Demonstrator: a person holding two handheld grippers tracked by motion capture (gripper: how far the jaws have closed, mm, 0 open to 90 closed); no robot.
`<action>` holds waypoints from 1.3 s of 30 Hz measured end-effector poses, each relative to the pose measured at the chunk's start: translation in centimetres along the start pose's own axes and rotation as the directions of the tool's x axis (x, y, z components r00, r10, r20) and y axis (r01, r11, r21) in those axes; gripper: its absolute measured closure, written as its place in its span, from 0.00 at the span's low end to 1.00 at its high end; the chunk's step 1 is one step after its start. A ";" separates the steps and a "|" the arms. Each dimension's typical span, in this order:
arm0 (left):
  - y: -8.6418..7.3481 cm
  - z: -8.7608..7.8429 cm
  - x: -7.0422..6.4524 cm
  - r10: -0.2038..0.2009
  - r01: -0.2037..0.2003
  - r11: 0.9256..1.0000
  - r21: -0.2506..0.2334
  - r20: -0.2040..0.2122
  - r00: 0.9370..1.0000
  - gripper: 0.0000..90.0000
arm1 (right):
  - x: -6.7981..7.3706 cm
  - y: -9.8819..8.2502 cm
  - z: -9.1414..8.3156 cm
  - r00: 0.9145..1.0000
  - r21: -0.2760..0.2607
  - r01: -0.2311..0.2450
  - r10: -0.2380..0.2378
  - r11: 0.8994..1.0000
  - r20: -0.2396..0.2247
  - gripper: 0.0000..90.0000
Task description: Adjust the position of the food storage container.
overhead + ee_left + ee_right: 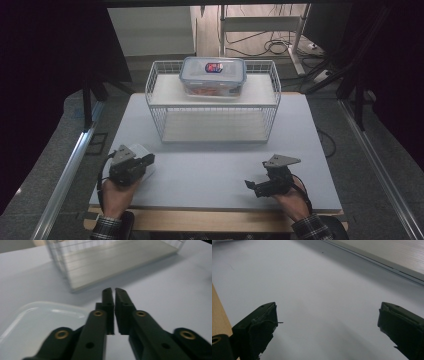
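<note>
High view — my left tongs (148,161) sit at the bench's (210,170) near-left corner, clenched on nothing, directly over a translucent white lid (142,150) lying flat there. Left gripper view: jaws nearly touching, with the lid (45,325) below and to their left. My right tongs (251,187) rest at the near right, released — jaws wide apart over bare surface. Farther back stands a white wire rack (212,100); a lidded clear container (213,76) sits on its top shelf.
</note>
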State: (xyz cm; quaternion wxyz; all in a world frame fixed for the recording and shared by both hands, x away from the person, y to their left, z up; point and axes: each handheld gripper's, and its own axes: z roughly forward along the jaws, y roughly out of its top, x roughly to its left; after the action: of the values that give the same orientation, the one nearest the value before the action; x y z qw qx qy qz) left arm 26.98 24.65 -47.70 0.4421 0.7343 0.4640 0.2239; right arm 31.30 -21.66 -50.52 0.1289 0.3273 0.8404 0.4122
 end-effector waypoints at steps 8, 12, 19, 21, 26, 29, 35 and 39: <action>-1.5 -2.8 4.5 -0.088 0.084 0.996 -0.031 -0.171 0.981 1.00 | 0.1 -0.1 0.5 1.000 0.023 0.013 -0.013 1.000 -0.015 0.04; -2.8 -3.6 7.1 -0.152 0.148 0.988 -0.033 -0.249 0.957 1.00 | 0.2 -0.2 0.6 1.000 0.031 0.021 -0.020 0.999 -0.016 0.04; -5.0 -3.5 10.1 -0.217 0.233 0.972 0.012 -0.325 0.921 1.00 | 0.3 -0.2 0.7 1.000 0.041 0.026 -0.025 0.999 -0.016 0.05; -5.3 -3.1 10.6 -0.231 0.253 0.967 0.028 -0.324 0.917 1.00 | 0.3 -0.2 0.8 1.000 0.045 0.026 -0.025 0.999 -0.018 0.05; -5.4 -1.8 10.6 -0.234 0.266 0.962 0.067 -0.308 0.922 0.99 | 0.4 -0.2 0.9 0.999 0.052 0.033 -0.032 0.998 -0.018 0.05; -5.3 -1.5 10.4 -0.244 0.277 0.958 0.068 -0.308 0.920 0.99 | 0.4 -0.2 1.0 0.999 0.053 0.033 -0.032 0.998 -0.018 0.05; -4.7 -0.3 9.4 -0.238 0.268 0.960 0.074 -0.279 0.930 0.99 | 0.5 -0.2 1.2 0.999 0.062 0.040 -0.039 0.997 -0.019 0.05; -3.8 1.3 8.1 -0.218 0.242 0.967 0.083 -0.233 0.948 0.99 | 0.5 -0.2 1.2 0.999 0.067 0.043 -0.041 0.997 -0.020 0.05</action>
State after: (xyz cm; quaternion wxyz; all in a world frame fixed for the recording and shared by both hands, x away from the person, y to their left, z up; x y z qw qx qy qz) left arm 29.90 31.87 -52.23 0.3693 0.6688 0.6046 0.2253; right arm 31.47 -20.68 -51.41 0.1185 0.3099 0.8617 0.3840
